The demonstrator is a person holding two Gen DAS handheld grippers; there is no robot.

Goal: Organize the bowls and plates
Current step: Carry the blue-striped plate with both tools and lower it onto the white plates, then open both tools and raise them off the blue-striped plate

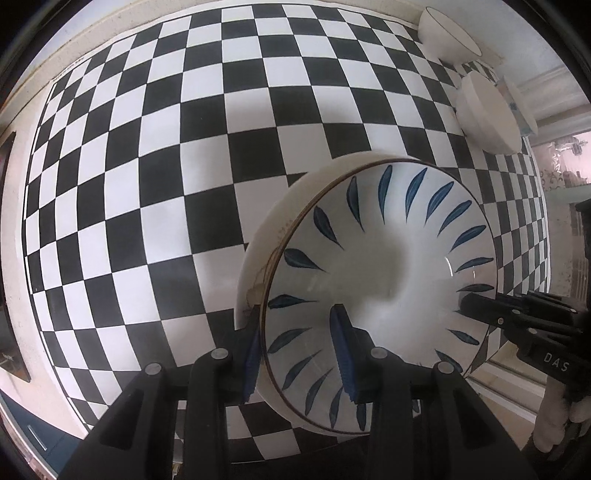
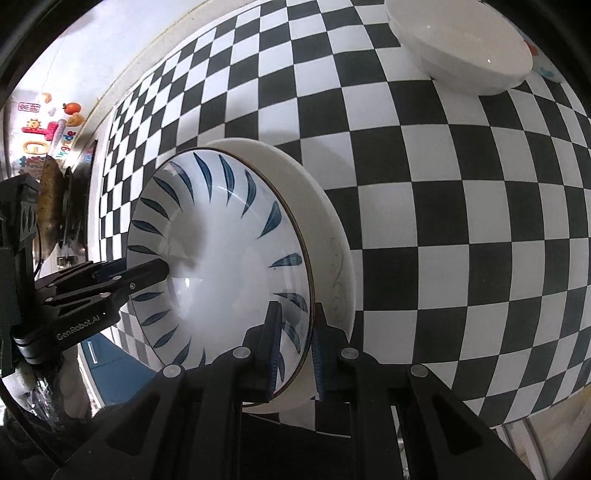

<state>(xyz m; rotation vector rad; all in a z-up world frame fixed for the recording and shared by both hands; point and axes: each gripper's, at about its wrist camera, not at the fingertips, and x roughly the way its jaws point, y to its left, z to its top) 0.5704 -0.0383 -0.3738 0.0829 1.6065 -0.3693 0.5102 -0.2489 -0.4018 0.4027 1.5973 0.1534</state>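
A large white bowl with blue leaf marks inside (image 1: 384, 258) is held over the checkered table by both grippers. My left gripper (image 1: 295, 325) is shut on its left rim, one finger inside and one outside. My right gripper (image 2: 295, 325) is shut on the opposite rim; the bowl also shows in the right wrist view (image 2: 229, 258). Each gripper shows in the other's view, the right one (image 1: 480, 310) and the left one (image 2: 147, 275). The bowl seems to rest on or sit just above the cloth; contact is hidden.
The black-and-white checkered cloth (image 1: 184, 147) covers the table. Two plain white bowls (image 1: 448, 31) (image 1: 487, 114) stand at the far right edge, with a patterned dish (image 1: 521, 107) behind the nearer one. One white bowl (image 2: 461, 48) shows at the top of the right wrist view.
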